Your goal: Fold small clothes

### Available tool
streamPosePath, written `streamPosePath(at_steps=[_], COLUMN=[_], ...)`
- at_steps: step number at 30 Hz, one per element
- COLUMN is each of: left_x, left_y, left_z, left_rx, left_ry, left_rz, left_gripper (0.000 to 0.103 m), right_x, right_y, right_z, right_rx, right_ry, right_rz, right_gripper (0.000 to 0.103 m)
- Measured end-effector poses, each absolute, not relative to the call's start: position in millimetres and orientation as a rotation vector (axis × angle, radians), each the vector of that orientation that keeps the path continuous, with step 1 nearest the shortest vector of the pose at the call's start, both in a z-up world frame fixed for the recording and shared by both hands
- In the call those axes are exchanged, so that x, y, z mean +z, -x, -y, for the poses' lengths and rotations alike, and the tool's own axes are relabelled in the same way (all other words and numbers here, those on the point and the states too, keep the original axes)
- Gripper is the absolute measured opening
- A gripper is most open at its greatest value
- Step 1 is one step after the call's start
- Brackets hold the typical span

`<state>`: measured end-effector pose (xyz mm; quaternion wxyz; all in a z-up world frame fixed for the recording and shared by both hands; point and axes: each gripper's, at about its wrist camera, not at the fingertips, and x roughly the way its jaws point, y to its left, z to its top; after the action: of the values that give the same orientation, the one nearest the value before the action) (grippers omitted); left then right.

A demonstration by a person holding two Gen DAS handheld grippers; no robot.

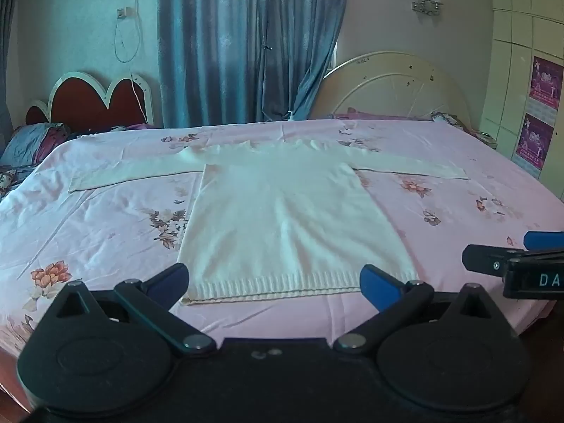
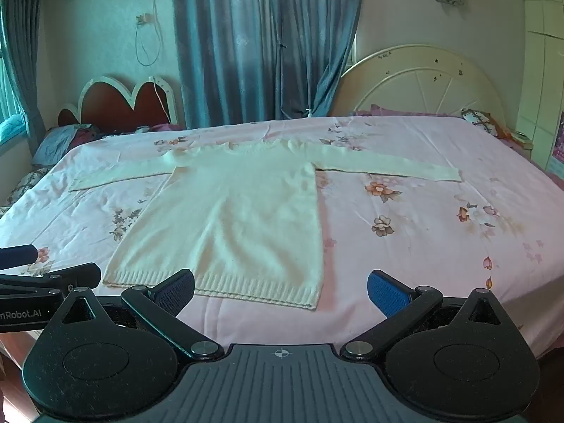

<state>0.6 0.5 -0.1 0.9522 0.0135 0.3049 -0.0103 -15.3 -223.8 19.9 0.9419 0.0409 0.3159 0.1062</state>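
Observation:
A cream knit sweater (image 1: 282,211) lies flat on the pink floral bed sheet (image 1: 105,218), sleeves spread out to both sides, ribbed hem nearest me. It also shows in the right wrist view (image 2: 229,218). My left gripper (image 1: 275,282) is open and empty, hovering just before the hem. My right gripper (image 2: 280,290) is open and empty, near the hem's right corner. The right gripper shows at the right edge of the left wrist view (image 1: 511,253), and the left gripper at the left edge of the right wrist view (image 2: 42,268).
The bed's cream headboard (image 1: 394,84) stands at the back right. A second bed with a red headboard (image 1: 91,98) and pillows (image 1: 31,141) is at the back left. Blue curtains (image 1: 246,42) hang behind. A cabinet (image 1: 521,70) stands at the right.

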Motion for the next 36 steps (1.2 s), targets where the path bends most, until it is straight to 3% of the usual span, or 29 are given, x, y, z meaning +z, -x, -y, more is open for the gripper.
streamPosePath(at_steps=[36], left_x=[0.0], left_y=[-5.4], left_z=[-9.4], left_rx=[-0.003], left_ry=[-0.021], left_rz=[-0.607], left_gripper=[0.103], right_x=[27.3], right_y=[11.7], right_z=[215.0], right_rx=[0.218], right_ry=[-0.06], right_rz=[-0.635], right_gripper=[0.103])
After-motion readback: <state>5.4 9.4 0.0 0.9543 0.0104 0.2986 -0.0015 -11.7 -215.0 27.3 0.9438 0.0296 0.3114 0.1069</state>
